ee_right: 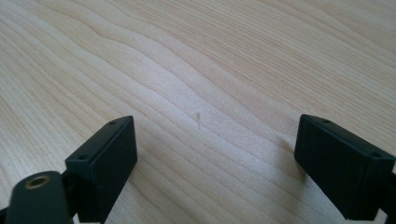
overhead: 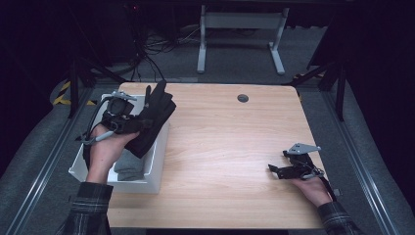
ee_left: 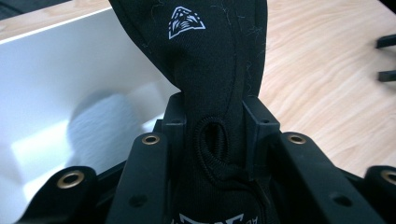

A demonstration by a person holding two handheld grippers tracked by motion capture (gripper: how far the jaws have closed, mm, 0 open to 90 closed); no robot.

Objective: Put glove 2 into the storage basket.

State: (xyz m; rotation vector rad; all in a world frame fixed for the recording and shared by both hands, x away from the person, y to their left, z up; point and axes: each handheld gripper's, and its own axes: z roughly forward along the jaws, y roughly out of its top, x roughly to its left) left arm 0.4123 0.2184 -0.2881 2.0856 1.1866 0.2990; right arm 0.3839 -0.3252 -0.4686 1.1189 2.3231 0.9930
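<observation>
Left gripper (overhead: 138, 119) clamps black glove (overhead: 154, 120) at cuff, soft & floppy, over bin (overhead: 159, 161); right gripper (overhead: 275, 170) wide open, empty.

The glove (overhead: 155, 117) at the upper left of the frame is black, with a small white emblem printed on it. The bin (overhead: 155, 169) beneath is white and holds grey folded cloth (overhead: 131, 166). The bench (overhead: 225, 147) is pale wood with wavy grain. The sleeves (overhead: 90, 205) are dark plaid.
</observation>
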